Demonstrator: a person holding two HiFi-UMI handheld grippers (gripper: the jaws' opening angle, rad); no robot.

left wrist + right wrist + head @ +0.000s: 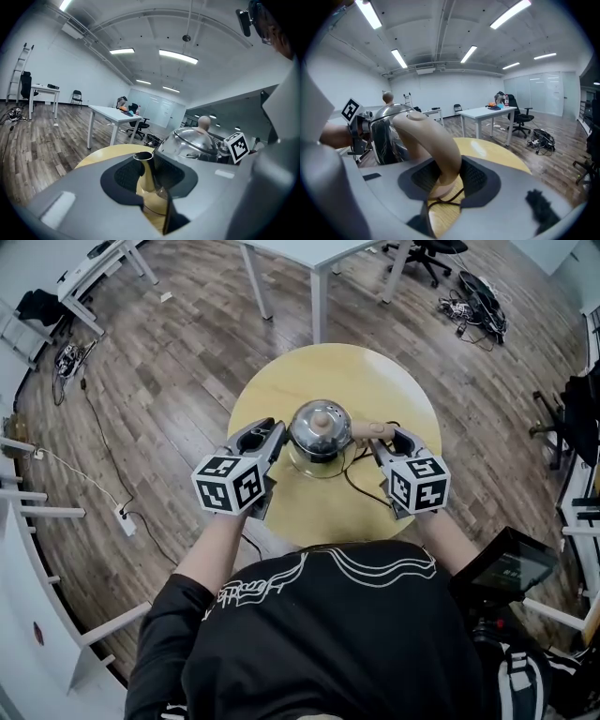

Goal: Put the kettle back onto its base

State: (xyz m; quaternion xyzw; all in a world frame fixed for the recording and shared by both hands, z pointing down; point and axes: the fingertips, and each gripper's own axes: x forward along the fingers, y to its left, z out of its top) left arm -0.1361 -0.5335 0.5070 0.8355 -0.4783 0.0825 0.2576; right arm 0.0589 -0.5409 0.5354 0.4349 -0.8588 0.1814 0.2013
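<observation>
A kettle [319, 427] with a shiny steel lid, a beige knob and a glass body is at the middle of the round yellow table [347, 371]. My left gripper [272, 439] is shut on its thin beige spout [146, 174], which stands between the dark pads. My right gripper [382, 442] is shut on the curved beige handle [433, 145]. A black cord [361, 486] lies on the table beside the kettle and shows under the right jaws. The kettle hides what is beneath it, so I cannot tell whether the base is there.
White tables [309, 254] and an office chair [427, 254] stand beyond the round table on the wood floor. Cables [478, 296] lie at the far right. A dark screen [511, 568] sits at my right side, and white rails [28, 502] at my left.
</observation>
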